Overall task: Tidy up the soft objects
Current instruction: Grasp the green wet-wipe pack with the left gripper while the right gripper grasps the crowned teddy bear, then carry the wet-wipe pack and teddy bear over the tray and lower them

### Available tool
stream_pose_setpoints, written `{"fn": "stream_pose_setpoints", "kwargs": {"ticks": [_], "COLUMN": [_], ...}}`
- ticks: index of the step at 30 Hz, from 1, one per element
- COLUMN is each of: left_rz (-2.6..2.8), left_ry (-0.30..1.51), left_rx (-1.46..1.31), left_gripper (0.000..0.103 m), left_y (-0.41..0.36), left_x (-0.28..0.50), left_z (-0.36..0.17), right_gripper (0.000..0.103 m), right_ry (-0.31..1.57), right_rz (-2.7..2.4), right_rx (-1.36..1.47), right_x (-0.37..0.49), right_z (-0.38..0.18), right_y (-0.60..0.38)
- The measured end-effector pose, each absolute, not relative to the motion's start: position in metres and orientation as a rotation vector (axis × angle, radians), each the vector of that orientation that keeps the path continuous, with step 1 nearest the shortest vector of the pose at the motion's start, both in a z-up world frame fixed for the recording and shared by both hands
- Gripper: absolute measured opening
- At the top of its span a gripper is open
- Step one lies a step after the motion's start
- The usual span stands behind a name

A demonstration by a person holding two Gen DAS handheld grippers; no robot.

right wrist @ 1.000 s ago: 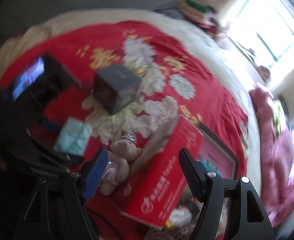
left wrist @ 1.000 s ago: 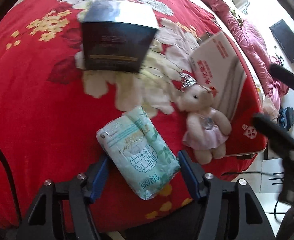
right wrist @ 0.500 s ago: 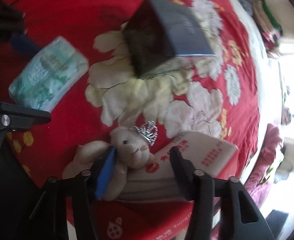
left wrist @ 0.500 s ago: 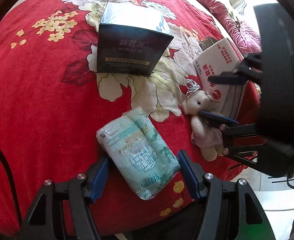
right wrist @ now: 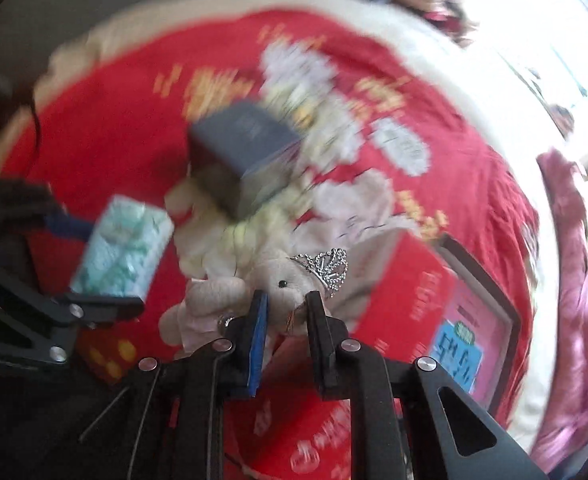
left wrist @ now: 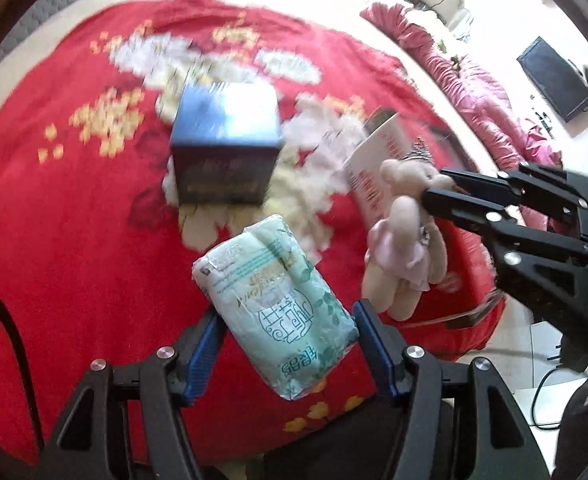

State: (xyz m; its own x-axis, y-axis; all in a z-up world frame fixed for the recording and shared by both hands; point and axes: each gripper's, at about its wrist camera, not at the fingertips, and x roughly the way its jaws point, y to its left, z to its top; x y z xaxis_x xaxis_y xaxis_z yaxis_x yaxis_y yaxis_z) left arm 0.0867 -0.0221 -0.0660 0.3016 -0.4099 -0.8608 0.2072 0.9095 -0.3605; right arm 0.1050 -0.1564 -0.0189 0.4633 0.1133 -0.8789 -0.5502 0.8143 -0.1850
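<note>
Both grippers carry something: my left gripper (left wrist: pixel 286 328) pinches the green tissue pack (left wrist: pixel 276 300) above the red bedspread (left wrist: pixel 74 240). My right gripper (right wrist: pixel 286 312) has just been closing and now squeezes the crowned teddy (right wrist: pixel 282 276) by the head, lifted beside the red carton (right wrist: pixel 410 292). Behind both sits a dark box (left wrist: pixel 226 156).

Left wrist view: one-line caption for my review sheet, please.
Left gripper holds a green tissue pack while right gripper pinches a crowned teddy bear above the red floral bedspread.
</note>
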Motion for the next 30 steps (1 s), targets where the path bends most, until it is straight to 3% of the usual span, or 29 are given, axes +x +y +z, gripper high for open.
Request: {"fn": "stream_pose_setpoints", "kwargs": {"ticks": [7, 14, 21, 30], "left_rz": [-0.458, -0.569, -0.671, -0.711], "left_ry": [1.099, 1.019, 0.991, 1.05], "left_rx": [-0.125, -0.021, 0.055, 0.175], "left_gripper": [0.064, 0.064, 0.064, 0.064], "left_y": [-0.057, -0.131, -0.206, -0.273], "left_x": [0.087, 0.094, 0.094, 0.09], "left_z": [-0.008, 0.04, 0.053, 0.024], "right_gripper": [0.02, 0.02, 0.02, 0.02], "right_ry": [0.818, 0.729, 0.732, 0.785], "right_rz": [0.277, 0.117, 0.02, -0.044], "right_rx": [-0.253, -0.125, -0.094, -0.075], "right_x": [0.075, 0.042, 0.012, -0.011], "right_z": [0.057, 0.097, 0.1, 0.069], "right_y": [-0.227, -0.317, -0.378, -0.426]}}
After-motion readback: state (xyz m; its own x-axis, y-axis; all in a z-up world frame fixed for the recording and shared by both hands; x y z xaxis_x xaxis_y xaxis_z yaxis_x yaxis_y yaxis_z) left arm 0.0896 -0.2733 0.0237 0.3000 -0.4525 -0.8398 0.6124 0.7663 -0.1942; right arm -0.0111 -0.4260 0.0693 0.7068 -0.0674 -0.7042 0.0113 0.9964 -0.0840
